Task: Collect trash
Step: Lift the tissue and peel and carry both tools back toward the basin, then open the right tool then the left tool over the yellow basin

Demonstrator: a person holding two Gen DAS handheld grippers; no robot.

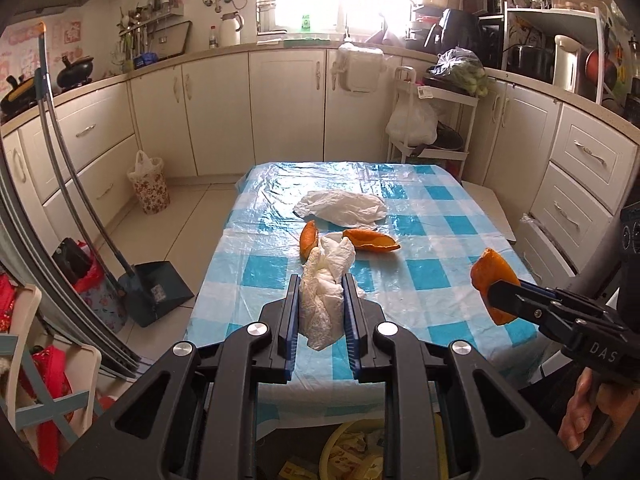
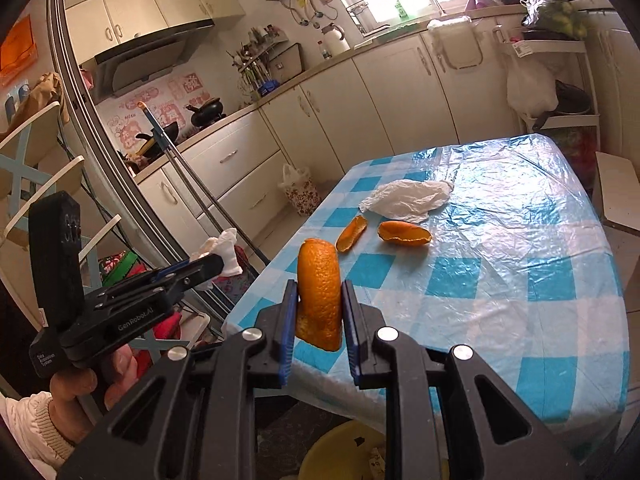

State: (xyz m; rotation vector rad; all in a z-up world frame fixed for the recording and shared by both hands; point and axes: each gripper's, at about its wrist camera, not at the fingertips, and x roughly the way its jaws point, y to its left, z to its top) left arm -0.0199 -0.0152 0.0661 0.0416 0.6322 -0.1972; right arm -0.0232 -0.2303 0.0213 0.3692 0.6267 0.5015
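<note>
Blue-and-white checked plastic covered the table, the biggest thing in both wrist views, with cream kitchen cabinets curving round behind it. A yellow basin holding scraps sat low down at the table's near edge, below both grippers. Out on the cloth lay a crumpled white plastic bag, and nearer than it two loose pieces of orange peel: one curled strip and one open boat-shaped piece, just apart from each other.

Above the near end of the table, the left gripper had its jaws narrowed onto a crumpled white paper towel, which stood up between the blue pads and was held clear of the cloth. To its right, the right gripper was likewise closed on a third piece of orange peel, pinched upright between its pads and lifted off the table. A hand in a pale knitted sleeve gripped the left tool's handle.
</note>
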